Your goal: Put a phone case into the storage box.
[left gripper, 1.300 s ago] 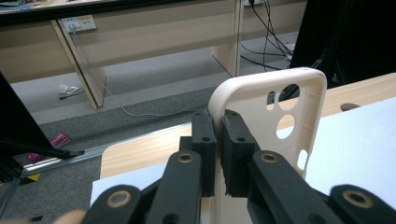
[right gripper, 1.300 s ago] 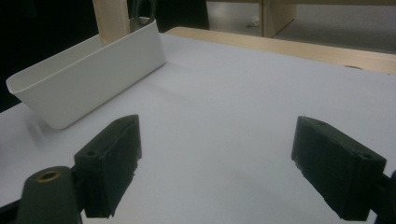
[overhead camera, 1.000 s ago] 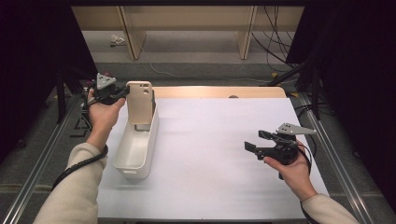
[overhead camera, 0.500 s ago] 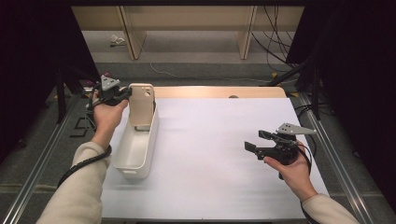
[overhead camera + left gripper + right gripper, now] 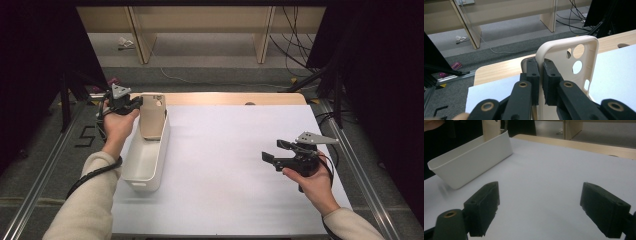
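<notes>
Lower right, the right claw (image 5: 274,152) hovers wide open, empty, above the bench (image 5: 225,150). Upper left, the left claw (image 5: 136,102) pinches the phone case (image 5: 151,116) upright at the bin (image 5: 145,157)'s far end; lower it gently, keeping the pinch steady.

- A white sheet (image 5: 235,165) covers most of a light wooden table (image 5: 225,98).
- Beyond it lies grey carpeted floor (image 5: 210,55), crossed by a pale cable (image 5: 175,77).
- Pale wooden furniture legs (image 5: 137,35) stand farther back.
- Black cables (image 5: 295,30) hang at the right.
- Dark curtains (image 5: 380,75) flank both sides.
</notes>
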Available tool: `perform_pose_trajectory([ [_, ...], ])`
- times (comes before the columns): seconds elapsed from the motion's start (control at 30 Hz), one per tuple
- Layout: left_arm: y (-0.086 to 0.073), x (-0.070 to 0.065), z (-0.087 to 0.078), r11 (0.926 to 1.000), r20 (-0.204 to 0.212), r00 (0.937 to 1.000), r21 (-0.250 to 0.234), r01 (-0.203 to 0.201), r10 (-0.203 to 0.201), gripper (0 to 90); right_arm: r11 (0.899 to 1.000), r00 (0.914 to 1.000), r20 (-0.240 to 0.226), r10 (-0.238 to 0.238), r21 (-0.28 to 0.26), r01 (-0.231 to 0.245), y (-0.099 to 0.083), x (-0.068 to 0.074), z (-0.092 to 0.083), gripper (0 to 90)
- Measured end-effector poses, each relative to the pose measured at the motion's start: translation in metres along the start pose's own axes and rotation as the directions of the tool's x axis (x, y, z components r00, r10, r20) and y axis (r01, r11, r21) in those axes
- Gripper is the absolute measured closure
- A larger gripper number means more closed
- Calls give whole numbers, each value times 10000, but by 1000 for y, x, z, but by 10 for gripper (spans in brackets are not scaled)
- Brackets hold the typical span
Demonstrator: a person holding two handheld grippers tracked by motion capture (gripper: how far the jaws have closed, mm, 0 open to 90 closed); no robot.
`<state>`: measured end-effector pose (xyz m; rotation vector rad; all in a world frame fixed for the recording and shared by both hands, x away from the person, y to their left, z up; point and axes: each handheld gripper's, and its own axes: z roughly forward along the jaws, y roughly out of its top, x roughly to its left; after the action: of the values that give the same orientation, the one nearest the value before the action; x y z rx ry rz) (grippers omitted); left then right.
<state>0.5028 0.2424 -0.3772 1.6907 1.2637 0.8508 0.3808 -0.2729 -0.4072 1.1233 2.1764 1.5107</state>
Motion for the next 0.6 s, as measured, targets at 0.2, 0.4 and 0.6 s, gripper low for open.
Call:
perform_pose_trajectory([
  [0.2,-3,1,3,9999,-62,9999,59,81,-81,844,10000,10000,5,-2,1,2,0,0,0,169],
  [0.4,-8,0,9,9997,-143,9999,229,21,-17,840,10000,10000,-9,4,18,-4,0,0,0,169],
  [0.6,-13,2,14,9991,-418,9991,409,-57,74,826,10000,10000,-12,6,33,-6,0,0,0,169],
])
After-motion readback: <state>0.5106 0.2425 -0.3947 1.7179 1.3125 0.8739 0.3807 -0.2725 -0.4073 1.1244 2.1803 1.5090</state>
